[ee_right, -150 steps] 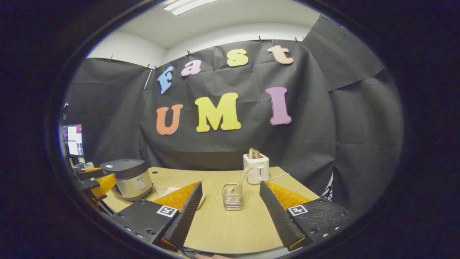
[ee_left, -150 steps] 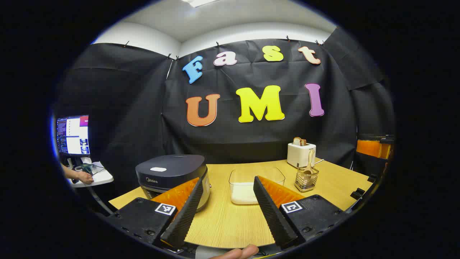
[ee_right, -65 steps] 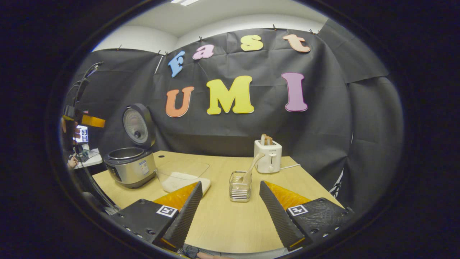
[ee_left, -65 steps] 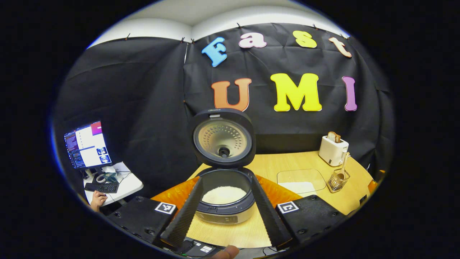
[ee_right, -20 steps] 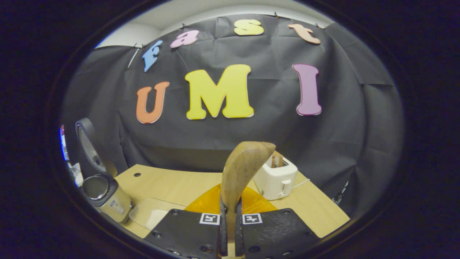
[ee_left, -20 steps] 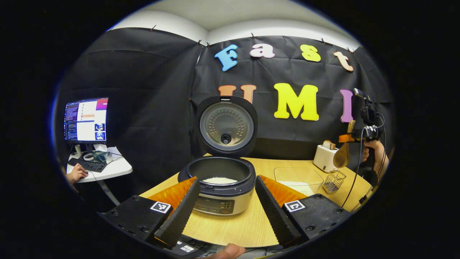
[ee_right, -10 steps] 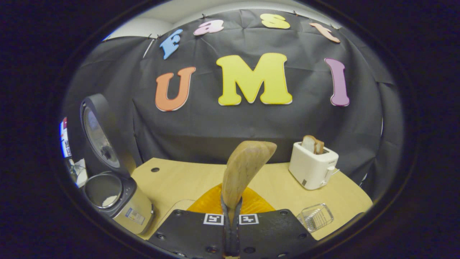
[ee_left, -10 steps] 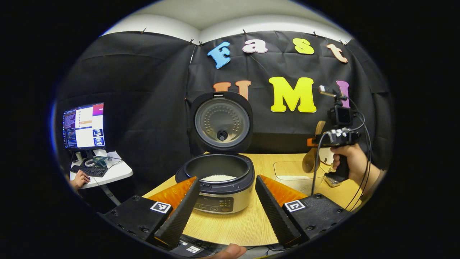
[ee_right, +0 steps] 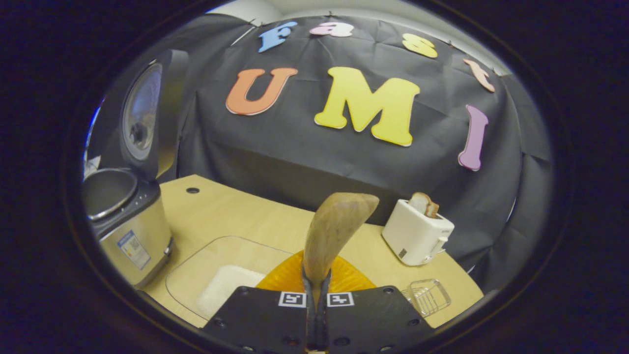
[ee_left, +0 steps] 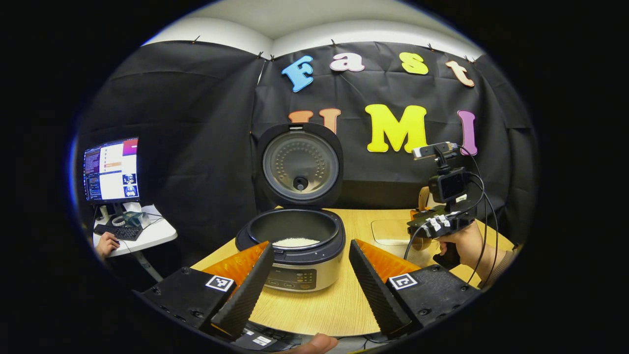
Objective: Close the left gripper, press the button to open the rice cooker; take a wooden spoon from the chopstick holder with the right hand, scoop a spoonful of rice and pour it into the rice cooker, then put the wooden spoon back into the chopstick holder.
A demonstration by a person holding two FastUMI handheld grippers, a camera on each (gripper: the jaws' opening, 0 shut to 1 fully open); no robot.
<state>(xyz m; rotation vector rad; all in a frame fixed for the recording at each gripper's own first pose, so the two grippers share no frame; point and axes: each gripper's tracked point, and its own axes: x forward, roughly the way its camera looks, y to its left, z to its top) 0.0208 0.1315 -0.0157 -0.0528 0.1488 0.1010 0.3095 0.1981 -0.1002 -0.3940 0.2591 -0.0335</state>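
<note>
Right hand-held gripper (ee_right: 315, 295) clamps the smooth, curved wooden spoon (ee_right: 334, 231) above the clear rice container (ee_right: 216, 275), right of the open round rice cooker (ee_left: 295, 246); left hand-held gripper (ee_left: 307, 282) gapes.

I see wood tabletop (ee_right: 236, 211) carrying open rice cooker (ee_left: 295, 255), clear rice container (ee_right: 221, 275), white toaster (ee_right: 415, 233), wire chopstick holder (ee_right: 426, 295).

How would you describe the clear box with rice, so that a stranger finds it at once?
Start at the open rice cooker on the wooden table. Just beside it lies the clear box, low and flat, with white rice in one part. The white toaster and the small wire holder stand farther off; only the box is see-through plastic.
</note>
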